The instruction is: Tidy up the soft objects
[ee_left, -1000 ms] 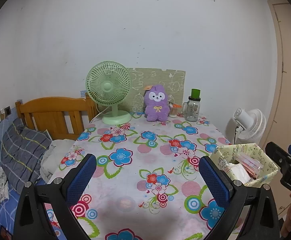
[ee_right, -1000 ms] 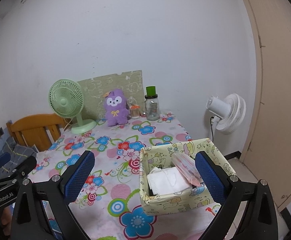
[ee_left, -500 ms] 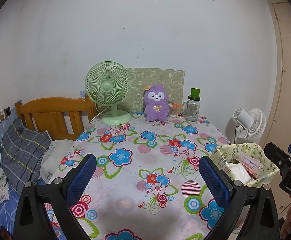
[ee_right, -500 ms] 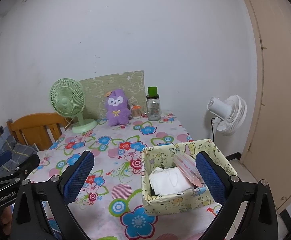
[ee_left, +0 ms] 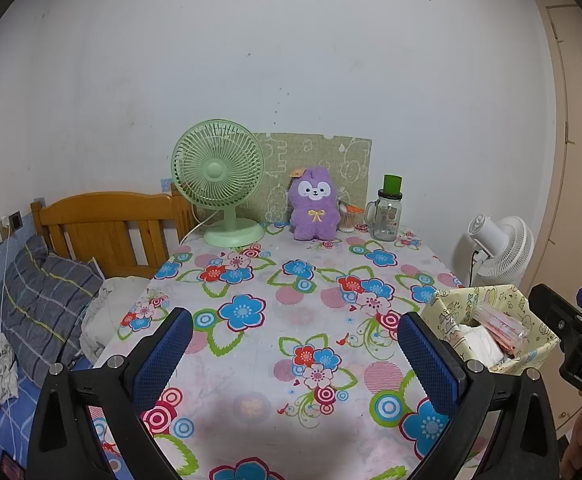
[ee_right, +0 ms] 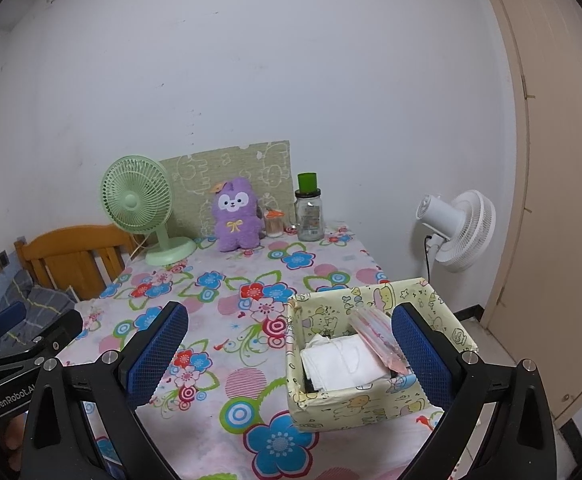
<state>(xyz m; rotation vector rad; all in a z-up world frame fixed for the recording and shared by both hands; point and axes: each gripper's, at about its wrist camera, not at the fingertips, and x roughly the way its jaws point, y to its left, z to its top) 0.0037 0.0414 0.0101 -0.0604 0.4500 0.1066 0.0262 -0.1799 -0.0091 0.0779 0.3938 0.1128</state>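
A purple plush toy [ee_left: 314, 209] stands upright at the far edge of the flowered table [ee_left: 291, 320], also in the right wrist view [ee_right: 235, 220]. A yellow patterned box [ee_right: 375, 348] at the near right holds white folded cloths [ee_right: 345, 360] and a pink packet [ee_right: 375, 334]; it also shows in the left wrist view [ee_left: 491, 328]. My left gripper [ee_left: 291, 360] is open and empty above the table's near part. My right gripper [ee_right: 291, 352] is open and empty, its right finger in front of the box.
A green desk fan [ee_left: 221, 180], a glass jar with a green lid [ee_left: 387, 212] and a small cotton-swab jar [ee_right: 273, 223] stand along the back. A wooden bed headboard [ee_left: 107, 224] and pillow [ee_left: 43, 292] lie left; a white floor fan [ee_right: 457, 228] stands right.
Both grippers drifted slightly back and up; the scene sits a little lower and farther in both views. Nothing on the table moved.
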